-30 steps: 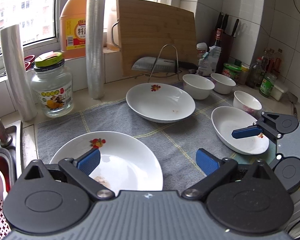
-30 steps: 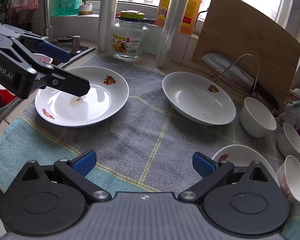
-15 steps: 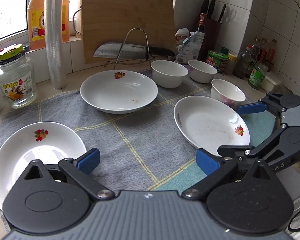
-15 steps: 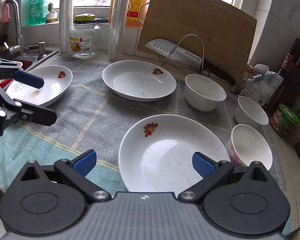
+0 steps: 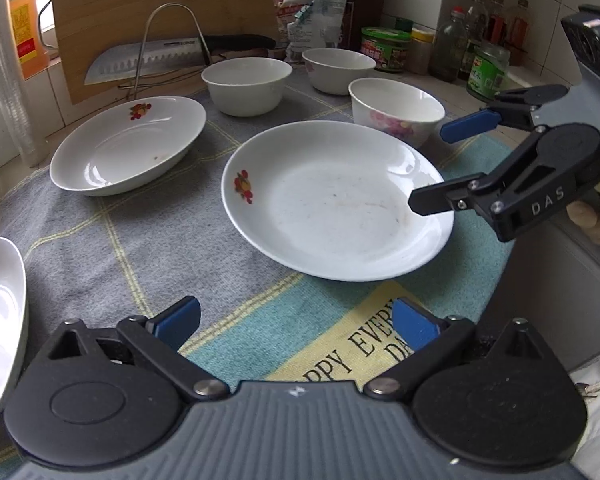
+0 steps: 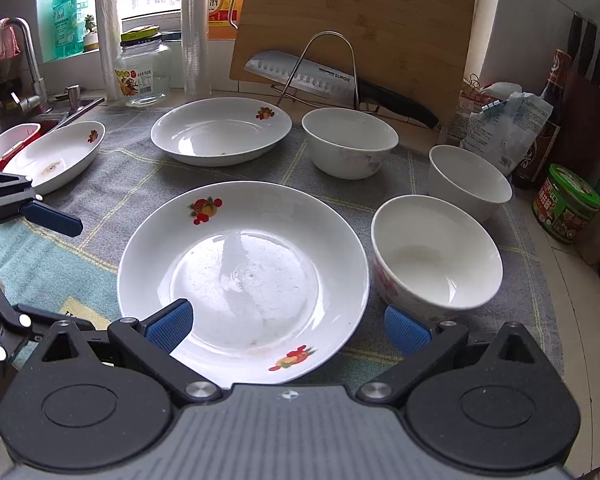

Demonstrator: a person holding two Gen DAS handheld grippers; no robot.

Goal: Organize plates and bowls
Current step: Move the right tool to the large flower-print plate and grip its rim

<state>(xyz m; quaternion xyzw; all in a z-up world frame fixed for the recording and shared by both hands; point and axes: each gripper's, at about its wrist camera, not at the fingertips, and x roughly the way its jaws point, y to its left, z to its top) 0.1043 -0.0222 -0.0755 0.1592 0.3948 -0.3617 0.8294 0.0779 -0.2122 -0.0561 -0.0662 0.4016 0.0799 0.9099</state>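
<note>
"SUPOR" on knife blade (image 6: 300, 74); "DAS" on right claw (image 5: 430, 168) (side plate); towel (image 5: 352, 356): "PPY EVER".

Dish count on my feed
I count three plates (image 6: 244, 276) and three bowls (image 6: 436, 256) on the towel (image 6: 132, 176).

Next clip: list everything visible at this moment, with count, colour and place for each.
plates: three, white with fruit print; one near, one behind it, one toward the sink.
bowls: three, white, right of the plates.
cloth: one, grey and teal, under the dishes.
cutting board: one, wooden, leaning at the back.
knife: one, steel, on a wire rack.
glass jar: one, clear, by the window.
jars and bottles: several, far right.
left gripper: open, low over the cloth.
right gripper: open, at the near plate's rim.
</note>
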